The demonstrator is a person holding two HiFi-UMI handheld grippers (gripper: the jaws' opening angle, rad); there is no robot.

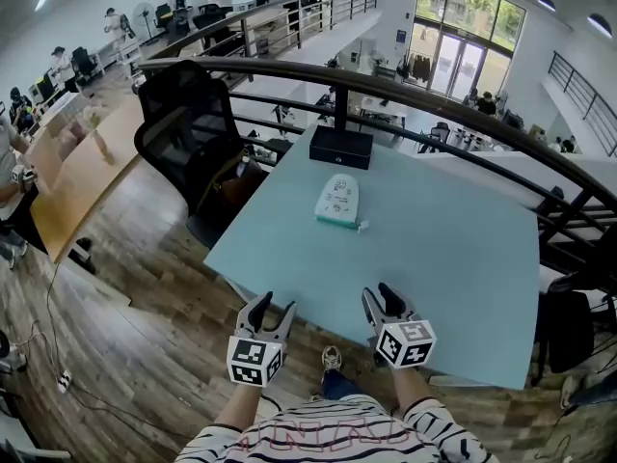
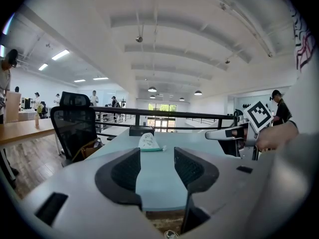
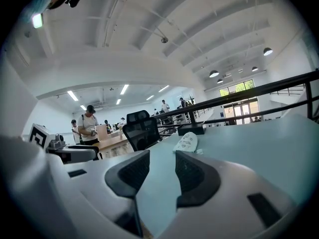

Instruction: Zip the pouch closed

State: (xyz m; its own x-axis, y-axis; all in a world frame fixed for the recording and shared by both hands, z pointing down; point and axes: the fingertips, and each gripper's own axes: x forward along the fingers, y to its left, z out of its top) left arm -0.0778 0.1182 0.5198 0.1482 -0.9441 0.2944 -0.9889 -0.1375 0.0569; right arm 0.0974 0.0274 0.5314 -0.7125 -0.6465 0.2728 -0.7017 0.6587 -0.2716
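Head view showed the pouch (image 1: pixel 338 201) on the bench (image 1: pixel 463 258) just short of the black box (image 1: pixel 340 147), long axis pointing at it. Left gripper view: left claw (image 2: pixel 155 152) stood spread, well short of the box. Right gripper view: right claw (image 3: pixel 162 156) stood spread too.

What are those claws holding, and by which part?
Nothing. The left claw and right claw are open and empty; the pouch lies untouched ahead.

Open-plan office, mezzanine level. Office chair (image 1: pixel 188 128), railing (image 1: pixel 453 106), long wooden desk (image 1: pixel 82 177), people (image 1: pixel 63 66) at workstations. Glass doors (image 1: pixel 458 66) beyond.
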